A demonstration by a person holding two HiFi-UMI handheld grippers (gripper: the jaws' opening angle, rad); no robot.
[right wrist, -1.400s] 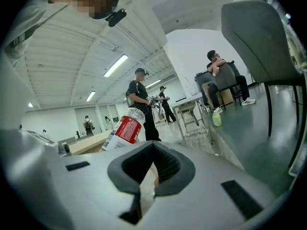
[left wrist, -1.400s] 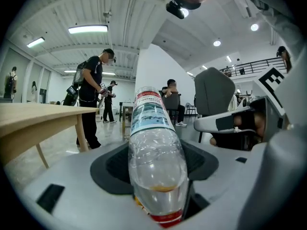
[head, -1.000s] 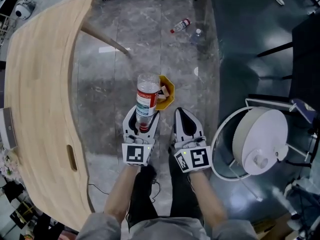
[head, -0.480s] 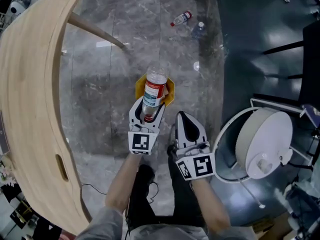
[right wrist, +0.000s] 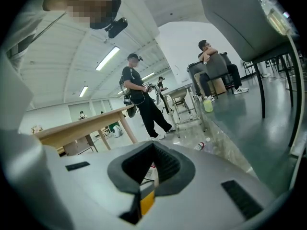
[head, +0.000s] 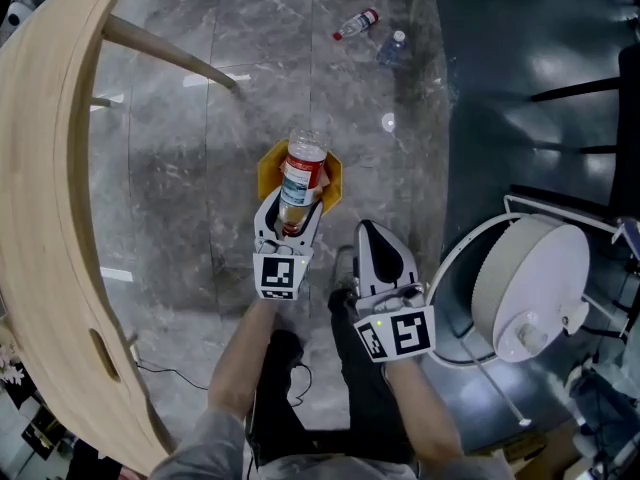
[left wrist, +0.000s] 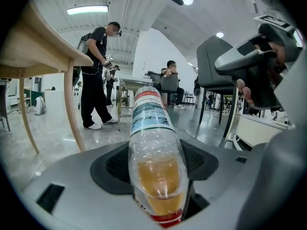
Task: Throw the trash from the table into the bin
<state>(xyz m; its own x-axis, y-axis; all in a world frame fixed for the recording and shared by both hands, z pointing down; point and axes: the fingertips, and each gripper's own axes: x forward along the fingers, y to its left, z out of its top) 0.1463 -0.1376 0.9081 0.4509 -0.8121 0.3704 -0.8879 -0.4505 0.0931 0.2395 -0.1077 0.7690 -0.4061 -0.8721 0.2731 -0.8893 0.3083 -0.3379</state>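
Plastic bottle (head: 300, 180), part full of amber drink, lies lengthwise between the fingers of our left gripper (head: 289, 208), which are clenched on its narrow end. What looks like its red cap sits deep behind the fingertips, and the wide labelled body juts out past them. We hold it that way so the long free end leads, and it hangs right over the yellow bin (head: 266, 173) that stands on the floor (head: 200, 168) just below and beyond those fingertips. We judge the drop comes next: the plastic bottle only needs the fingers to let go once it lines up with the opening. Our right gripper (head: 374, 238) hangs beside the left fingers, a little nearer to us, its fingers pressed together on nothing, out of the way of the throw. The curved wooden surface (head: 50, 198) lies well apart, off to the left of the left fingers. Far ahead of the fingertips two stray bottles (head: 357, 23) lie on the grey marble floor. To the right of the right fingers stands a white round drum (head: 525, 278) on a wire stand. Other people stand and sit deeper in the room.
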